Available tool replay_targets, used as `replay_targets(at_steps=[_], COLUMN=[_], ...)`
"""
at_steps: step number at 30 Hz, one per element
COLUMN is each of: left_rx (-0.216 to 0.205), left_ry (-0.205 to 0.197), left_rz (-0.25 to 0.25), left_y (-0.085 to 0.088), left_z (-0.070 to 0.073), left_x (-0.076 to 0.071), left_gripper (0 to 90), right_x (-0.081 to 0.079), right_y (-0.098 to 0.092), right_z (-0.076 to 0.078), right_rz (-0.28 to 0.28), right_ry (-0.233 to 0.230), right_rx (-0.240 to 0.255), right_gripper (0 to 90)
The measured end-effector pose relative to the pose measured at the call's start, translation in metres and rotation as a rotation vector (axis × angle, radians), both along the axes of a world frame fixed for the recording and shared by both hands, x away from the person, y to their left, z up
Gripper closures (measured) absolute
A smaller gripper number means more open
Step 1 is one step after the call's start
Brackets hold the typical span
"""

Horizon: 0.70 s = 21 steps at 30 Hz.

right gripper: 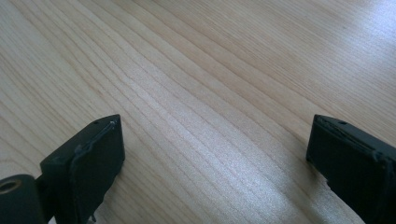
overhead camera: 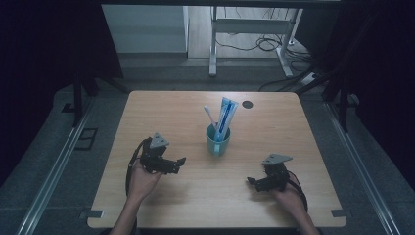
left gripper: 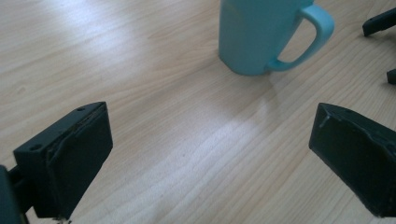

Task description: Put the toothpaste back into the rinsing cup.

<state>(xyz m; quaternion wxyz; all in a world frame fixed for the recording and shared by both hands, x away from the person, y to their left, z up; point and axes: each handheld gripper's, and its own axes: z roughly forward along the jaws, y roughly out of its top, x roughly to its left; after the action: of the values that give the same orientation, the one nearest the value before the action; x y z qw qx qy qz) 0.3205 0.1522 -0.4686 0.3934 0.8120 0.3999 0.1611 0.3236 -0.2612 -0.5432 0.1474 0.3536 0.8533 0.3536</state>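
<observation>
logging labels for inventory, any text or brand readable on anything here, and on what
No text can be read in these pictures.
toothpaste tube in the mug: blue and white print, too small and blurred to read.
mug, toothbrush, table: no lettering seen.

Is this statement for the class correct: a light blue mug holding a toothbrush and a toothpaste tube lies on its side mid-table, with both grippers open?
Not quite. The high view shows the mug standing upright, not on its side. The toothbrush and toothpaste tube stand in it, and the left gripper and right gripper are both open.
</observation>
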Motion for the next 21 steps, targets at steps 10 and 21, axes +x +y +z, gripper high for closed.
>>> replay_targets(at_steps=[10, 21], left_rx=[-0.018, -0.045], left_ry=[0.011, 0.032], left_rz=[0.005, 0.015], left_y=[0.008, 0.015], left_z=[-0.014, -0.034], left_x=[-0.011, -0.02], left_gripper=[0.0, 0.0], right_x=[0.0, 0.0], right_y=[0.0, 0.0], right_z=[0.0, 0.0], right_rz=[-0.001, -0.003], right_ry=[0.0, 0.002], right_rx=[0.0, 0.001], right_gripper=[4.0, 4.0])
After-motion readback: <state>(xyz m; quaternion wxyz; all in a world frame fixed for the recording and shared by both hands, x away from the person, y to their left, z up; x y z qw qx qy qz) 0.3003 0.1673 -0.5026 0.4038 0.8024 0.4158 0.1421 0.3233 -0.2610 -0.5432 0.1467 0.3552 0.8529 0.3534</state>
